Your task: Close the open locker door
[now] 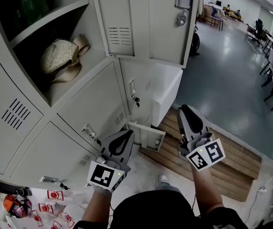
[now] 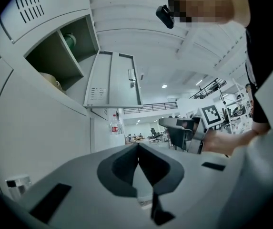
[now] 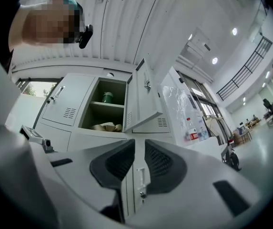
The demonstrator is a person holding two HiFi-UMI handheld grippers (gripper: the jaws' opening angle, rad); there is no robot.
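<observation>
**Position.** We found the grey metal upper locker door [image 1: 143,23] swung wide from its compartment. It stood well above and ahead of both grippers, and neither touched it. The left gripper [image 1: 126,135] had its jaws together at the tips with nothing between them. The right gripper [image 1: 186,109] showed a narrow slit between its jaws, also empty.

**Risks, in our judgement.**
- A push with bare jaw tips on smooth sheet metal could slip. It would most likely slide toward the round silver latch knob [image 1: 182,18] at the free edge, where a jaw might catch.
- A hard shove could bounce the door off the frame instead of latching it.
- The beige woven hat [image 1: 60,56] lay close to the front lip of the lower shelf. If it overhung, the door could jam on it, but we could not tell whether it did.
- The green container [image 1: 29,1] on the shelf above sat deeper and looked no obstacle.

**Edges and room.**
- A smaller grey door [image 1: 148,136] low down also stood open, just beside the left gripper's tips. It was a likely snag on the way up.
- The white cabinet [image 1: 167,87] stood beside the lockers, beneath the upper door's free edge, and narrowed the right side.
- The slatted wooden platform [image 1: 212,151] lay below the right gripper.
- Open grey floor [image 1: 222,70] spread to the right, so we judged the door's outer face approachable from there.
</observation>
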